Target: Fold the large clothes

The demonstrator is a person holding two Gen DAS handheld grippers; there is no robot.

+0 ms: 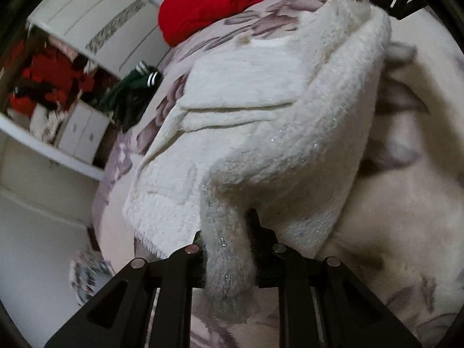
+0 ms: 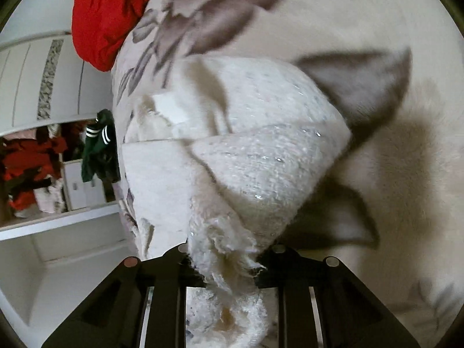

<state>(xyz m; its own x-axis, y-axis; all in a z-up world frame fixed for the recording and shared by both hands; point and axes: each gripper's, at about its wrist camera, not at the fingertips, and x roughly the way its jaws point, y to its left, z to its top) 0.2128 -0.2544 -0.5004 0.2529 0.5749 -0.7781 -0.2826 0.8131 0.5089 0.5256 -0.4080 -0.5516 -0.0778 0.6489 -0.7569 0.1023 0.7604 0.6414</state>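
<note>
In the left wrist view the left gripper [image 1: 226,256] is seen clamped on a bunched grey-white edge of the fluffy white garment [image 1: 261,121], which is lifted and stretched over the floral bedspread [image 1: 406,203]. In the right wrist view the right gripper [image 2: 224,264] is seen closed on a frayed corner of the same garment [image 2: 255,156]. At least one fold appears to be laid already, though blur leaves this uncertain; the fold in hand is judged unfinished. Only the left view shows the other gripper at the garment's far corner. Farther off, a red garment [image 1: 214,5] is left unfolded.
</note>
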